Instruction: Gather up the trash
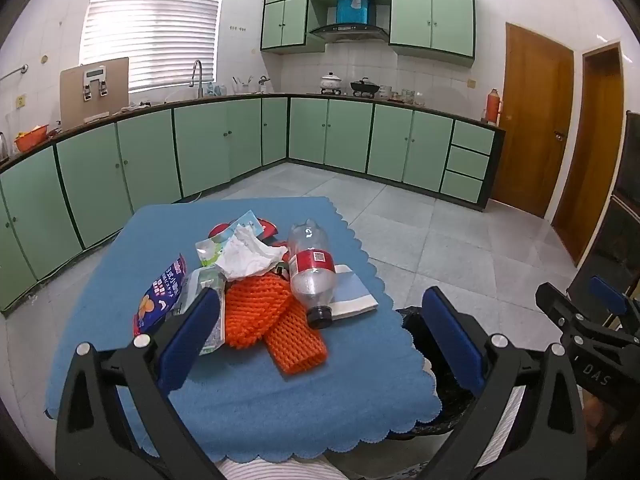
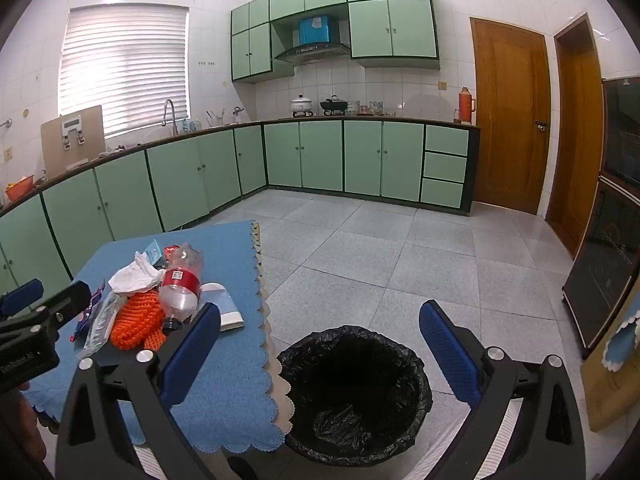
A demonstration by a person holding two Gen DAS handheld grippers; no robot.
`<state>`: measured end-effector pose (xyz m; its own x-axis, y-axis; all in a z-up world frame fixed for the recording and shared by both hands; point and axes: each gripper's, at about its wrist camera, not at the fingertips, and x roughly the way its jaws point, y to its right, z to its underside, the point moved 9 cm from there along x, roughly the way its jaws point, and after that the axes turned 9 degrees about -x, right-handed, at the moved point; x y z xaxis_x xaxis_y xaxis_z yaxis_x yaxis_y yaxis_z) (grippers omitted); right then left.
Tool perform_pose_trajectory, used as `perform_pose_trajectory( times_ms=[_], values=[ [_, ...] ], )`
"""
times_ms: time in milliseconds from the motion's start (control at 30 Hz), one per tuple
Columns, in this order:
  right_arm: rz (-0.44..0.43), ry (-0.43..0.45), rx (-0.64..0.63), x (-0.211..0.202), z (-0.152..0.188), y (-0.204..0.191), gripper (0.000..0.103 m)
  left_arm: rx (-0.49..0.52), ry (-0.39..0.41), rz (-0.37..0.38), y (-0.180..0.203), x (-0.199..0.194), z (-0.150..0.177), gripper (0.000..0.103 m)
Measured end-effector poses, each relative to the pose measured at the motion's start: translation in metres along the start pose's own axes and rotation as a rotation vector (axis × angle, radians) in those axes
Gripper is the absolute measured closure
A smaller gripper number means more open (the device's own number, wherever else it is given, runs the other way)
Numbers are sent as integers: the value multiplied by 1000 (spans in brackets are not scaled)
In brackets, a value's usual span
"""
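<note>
Trash pile (image 1: 256, 276) lies ahead of the level left gripper (image 1: 324, 332), jaws spread, empty; right gripper (image 2: 320, 344), likewise spread, hovers above the bin (image 2: 354, 394).

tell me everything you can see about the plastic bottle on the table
The plastic bottle is clear and looks empty, with a red label around its middle and a dark cap. It lies on its side atop the trash pile on the blue tablecloth, cap toward the camera and base away. It rests against the orange foam netting and over a white and blue packet. Neither gripper touches it.
</note>
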<state>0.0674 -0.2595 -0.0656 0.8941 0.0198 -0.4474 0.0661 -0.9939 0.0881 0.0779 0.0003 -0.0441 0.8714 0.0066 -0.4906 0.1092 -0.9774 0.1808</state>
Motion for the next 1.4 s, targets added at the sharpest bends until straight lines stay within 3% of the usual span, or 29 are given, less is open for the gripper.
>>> perform_pose_trajectory(
  times_ms=[1400],
  values=[
    [0, -9, -2, 1, 0, -1, 6, -4, 3, -6, -1, -10, -6, 5]
  ],
)
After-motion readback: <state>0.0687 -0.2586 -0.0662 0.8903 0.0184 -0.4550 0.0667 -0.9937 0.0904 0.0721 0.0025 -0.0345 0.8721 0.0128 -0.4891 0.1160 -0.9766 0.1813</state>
